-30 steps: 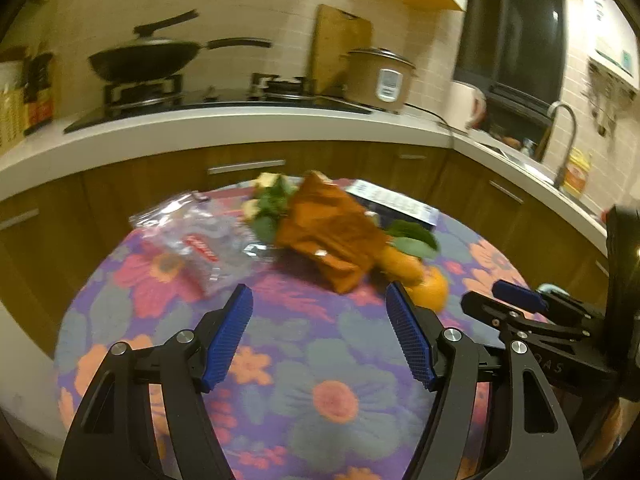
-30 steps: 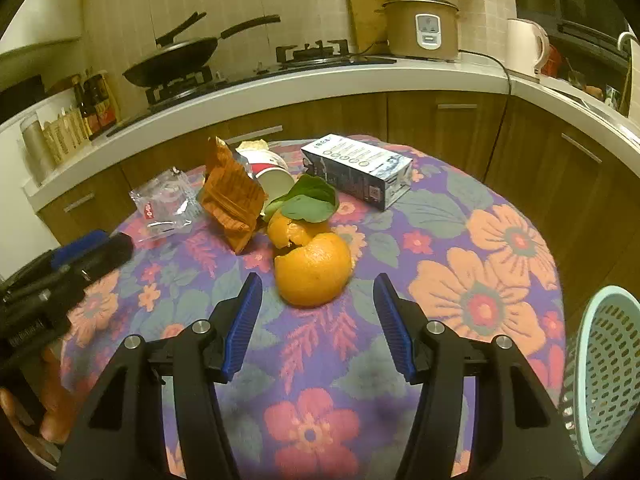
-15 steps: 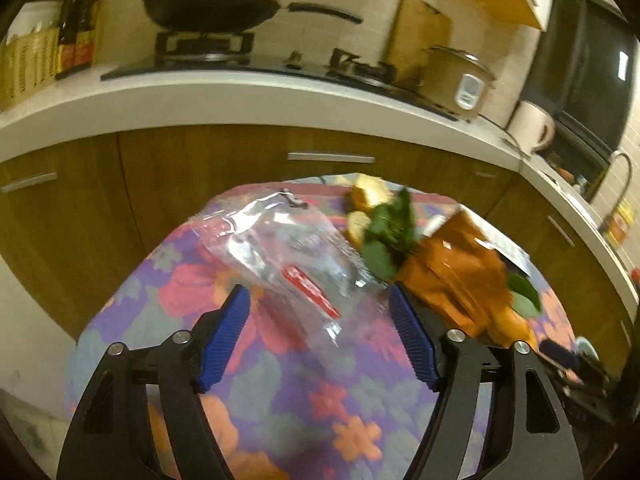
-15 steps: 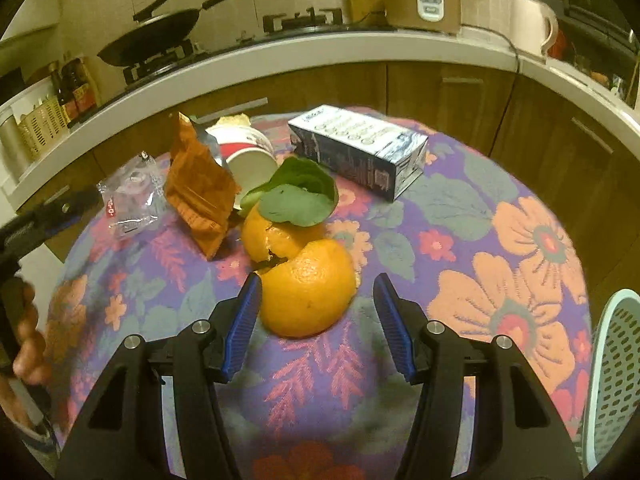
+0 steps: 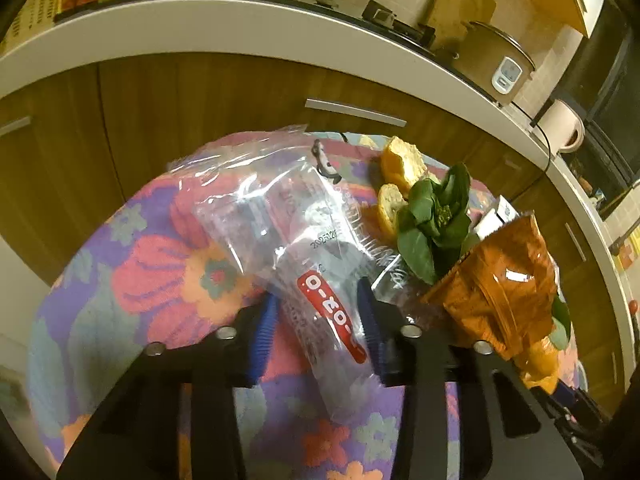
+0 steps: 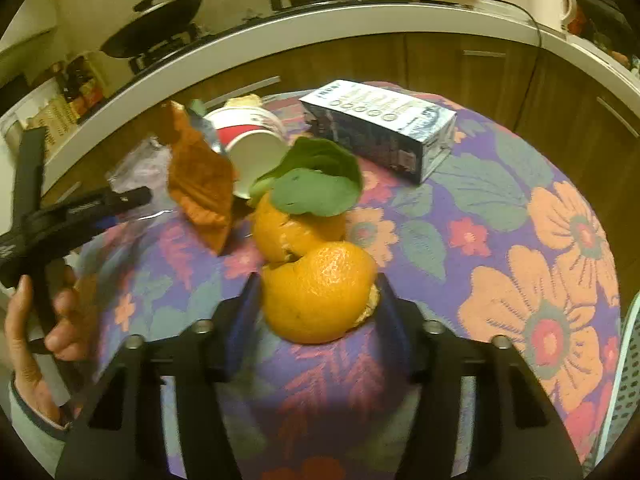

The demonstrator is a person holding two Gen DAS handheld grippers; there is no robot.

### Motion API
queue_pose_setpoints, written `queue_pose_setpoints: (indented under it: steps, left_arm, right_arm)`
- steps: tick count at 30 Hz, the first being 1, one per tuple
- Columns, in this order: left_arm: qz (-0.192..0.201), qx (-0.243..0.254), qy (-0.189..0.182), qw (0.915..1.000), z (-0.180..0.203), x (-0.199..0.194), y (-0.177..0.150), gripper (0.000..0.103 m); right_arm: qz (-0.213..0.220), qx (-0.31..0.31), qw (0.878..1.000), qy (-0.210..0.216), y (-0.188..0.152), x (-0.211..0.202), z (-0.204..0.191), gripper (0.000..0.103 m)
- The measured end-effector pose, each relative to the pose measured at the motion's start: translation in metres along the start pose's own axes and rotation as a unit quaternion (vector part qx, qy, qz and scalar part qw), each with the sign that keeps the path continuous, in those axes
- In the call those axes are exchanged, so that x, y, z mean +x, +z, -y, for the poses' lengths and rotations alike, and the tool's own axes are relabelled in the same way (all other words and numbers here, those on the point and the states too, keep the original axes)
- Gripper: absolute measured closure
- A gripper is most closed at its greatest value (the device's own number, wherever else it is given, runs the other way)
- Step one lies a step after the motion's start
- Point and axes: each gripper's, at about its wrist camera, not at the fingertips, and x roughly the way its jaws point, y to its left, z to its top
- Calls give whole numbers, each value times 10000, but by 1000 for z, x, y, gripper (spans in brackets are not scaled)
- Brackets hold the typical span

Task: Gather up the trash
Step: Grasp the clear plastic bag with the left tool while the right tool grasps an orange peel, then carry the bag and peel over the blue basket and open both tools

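On the floral tablecloth (image 6: pixel 520 240) lies a clear plastic wrapper (image 5: pixel 316 248) with a red label. My left gripper (image 5: pixel 318 320) has its blue pads on either side of the wrapper's near end, jaws narrowed onto it. My right gripper (image 6: pixel 318 304) has closed its pads against the sides of a large orange peel (image 6: pixel 320 292). A second orange peel (image 6: pixel 288 228) lies just behind it under green leaves (image 6: pixel 316 184). An orange snack bag (image 6: pixel 200 180), a tipped paper cup (image 6: pixel 252 148) and a blue-grey carton (image 6: pixel 384 128) lie further back.
A pale mesh basket (image 6: pixel 624 392) stands beside the table at the right edge. Wooden cabinets and a white counter (image 6: pixel 320 28) with a pan, stove, rice cooker and kettle curve behind the table. More peel pieces (image 5: pixel 400 168) lie at the far table edge.
My left gripper moved forward and closed onto the clear wrapper. My right gripper moved forward and closed around the large orange peel.
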Motion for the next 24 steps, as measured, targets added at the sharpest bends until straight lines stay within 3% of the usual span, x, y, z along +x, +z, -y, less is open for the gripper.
queue_pose_setpoints:
  steps: [4,8,18,24]
  left_arm:
    - [119,-14,-79,9999,-2,-10,-5,94]
    - [268,15,-244,9993,-2,-28,-11,96]
    - [779,252,-557,9951,13,-92,-30,98]
    - [1257,602,-822,9868,47,-142,-32,98]
  right_arm:
    - [119,-111,9999,-4,-7,-11,-6,75]
    - [204,-14,9997,93,-17,-27,-2,83]
    - [397,22,9979,514,-45,-73,3,85]
    - [743,-2,9964,399,-62,-109,9,85]
